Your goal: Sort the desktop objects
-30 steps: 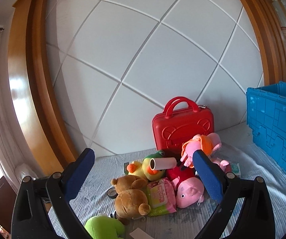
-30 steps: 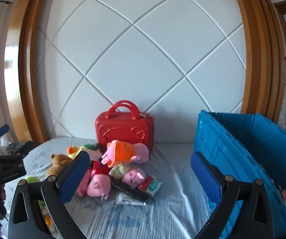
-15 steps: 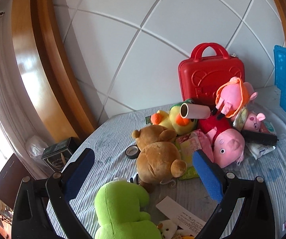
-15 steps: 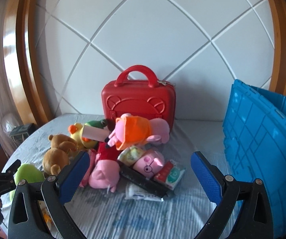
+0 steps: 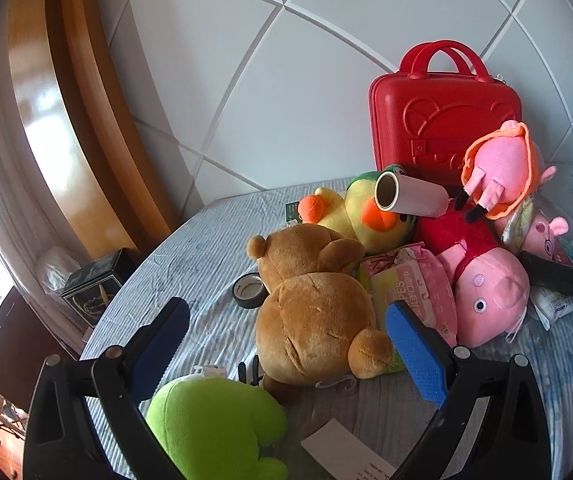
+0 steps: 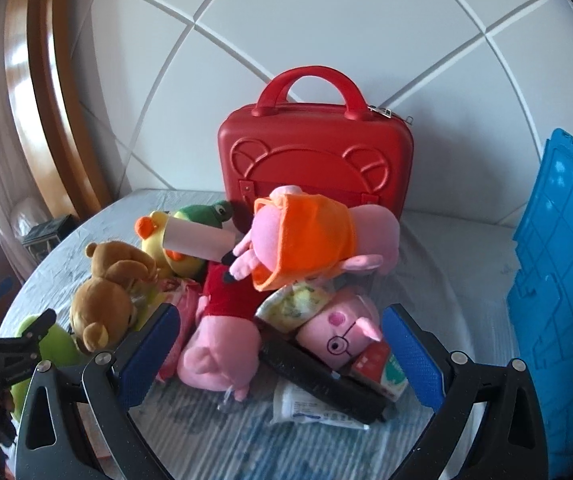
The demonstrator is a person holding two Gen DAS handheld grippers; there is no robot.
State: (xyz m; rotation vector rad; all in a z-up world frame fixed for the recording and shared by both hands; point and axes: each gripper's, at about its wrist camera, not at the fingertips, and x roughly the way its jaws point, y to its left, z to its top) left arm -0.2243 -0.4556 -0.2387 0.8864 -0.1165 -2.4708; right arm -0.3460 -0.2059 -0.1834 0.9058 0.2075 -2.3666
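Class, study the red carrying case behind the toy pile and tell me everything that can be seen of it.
The red carrying case looks like glossy hard plastic, with rounded corners, an arched double handle on top and a bear face with round ears embossed on its front. A metal zip pull shows at its upper right corner, and it appears closed. It stands upright on the striped cloth, close to the white quilted wall. The pink pig plush in orange lies against its lower front.

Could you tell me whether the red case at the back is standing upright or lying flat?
Upright. The red case stands on its bottom edge, handle pointing up, behind the pile of toys.
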